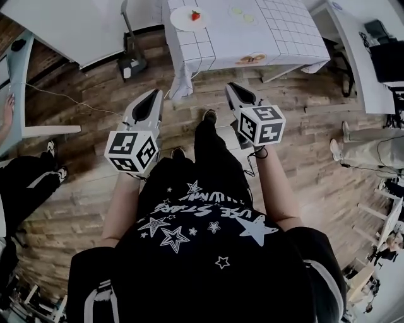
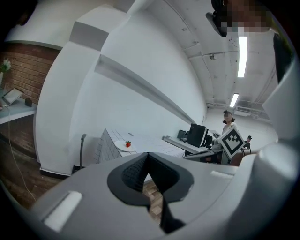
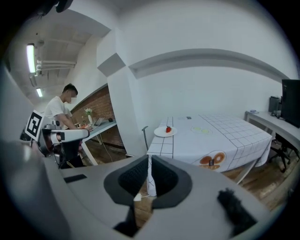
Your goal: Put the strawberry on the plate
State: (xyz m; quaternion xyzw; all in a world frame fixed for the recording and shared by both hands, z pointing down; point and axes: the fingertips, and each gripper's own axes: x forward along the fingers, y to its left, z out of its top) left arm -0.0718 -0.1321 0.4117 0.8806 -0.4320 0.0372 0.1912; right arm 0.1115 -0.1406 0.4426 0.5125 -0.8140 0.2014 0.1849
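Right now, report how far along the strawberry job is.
Done: the strawberry sits on the plate on the table. In hand: nothing; the left gripper and right gripper are both shut and empty, well short of the table, over the floor. Left to do: nothing visible.

The left gripper is holding its fingers pressed together with nothing between them. It is pointing toward a distant gridded worktop, where a strawberry is sitting on a plate. A monitor is standing farther right.
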